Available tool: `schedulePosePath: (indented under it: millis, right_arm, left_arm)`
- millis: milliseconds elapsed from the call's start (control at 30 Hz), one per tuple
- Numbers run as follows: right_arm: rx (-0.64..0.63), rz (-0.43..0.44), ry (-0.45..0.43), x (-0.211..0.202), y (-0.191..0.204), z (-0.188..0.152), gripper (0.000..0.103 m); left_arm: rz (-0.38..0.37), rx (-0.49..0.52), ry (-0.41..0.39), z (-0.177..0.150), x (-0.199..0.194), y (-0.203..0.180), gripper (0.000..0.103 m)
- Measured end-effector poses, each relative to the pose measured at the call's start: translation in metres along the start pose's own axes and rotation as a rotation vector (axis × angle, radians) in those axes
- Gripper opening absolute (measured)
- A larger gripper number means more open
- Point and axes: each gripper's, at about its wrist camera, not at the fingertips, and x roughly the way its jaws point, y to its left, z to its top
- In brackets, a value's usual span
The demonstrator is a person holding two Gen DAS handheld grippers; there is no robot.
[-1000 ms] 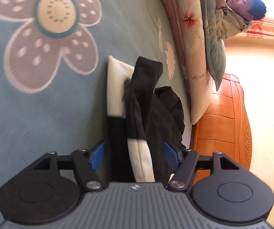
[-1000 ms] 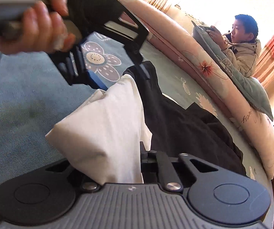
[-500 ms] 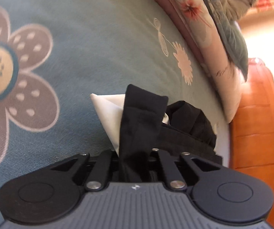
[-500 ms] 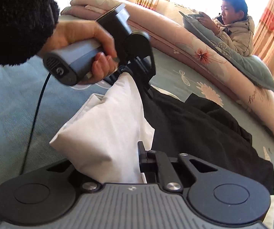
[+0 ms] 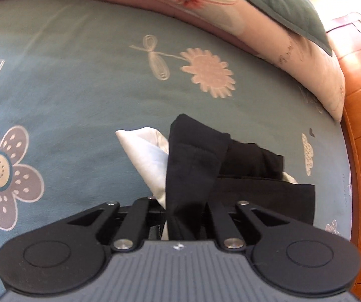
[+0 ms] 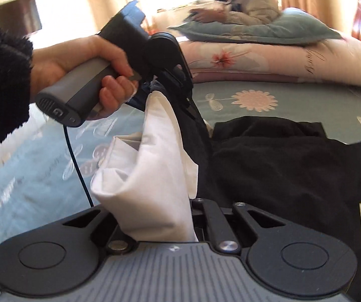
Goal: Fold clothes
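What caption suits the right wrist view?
Both grippers, right and left, clamp a black-and-white garment over the blue floral bedspread.

1. My left wrist camera is looking steeply down along its fingers, close over the blue floral bedspread [image 5: 85, 80].
2. My right wrist camera is facing more level across the bed toward the left gripper [image 6: 180, 93].
3. Both are sharing the black-and-white garment [image 5: 193, 166] and the rolled quilt [image 6: 268, 60].
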Motion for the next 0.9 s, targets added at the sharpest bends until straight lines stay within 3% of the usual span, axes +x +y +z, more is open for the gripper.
schedulePosePath:
  millis: [267, 500, 700, 900]
  right_arm:
    - [0.256, 0.033, -0.077, -0.042, -0.082, 0.006, 0.007]
    - [0.429, -0.019, -0.120, -0.063, -0.153, -0.006, 0.006]
    - [0.574, -0.079, -0.134, -0.074, -0.196, -0.026, 0.006]
    - [0.656, -0.164, -0.118, -0.081, -0.230, -0.053, 0.006]
  left_arm:
    - [0.054, 0.131, -0.008, 0.000, 0.013, -0.110, 0.006]
    - [0.166, 0.371, -0.001, -0.010, 0.058, -0.209, 0.007]
    - [0.214, 0.624, 0.009, -0.051, 0.107, -0.286, 0.007]
    - [0.176, 0.711, 0.058, -0.090, 0.156, -0.326, 0.007]
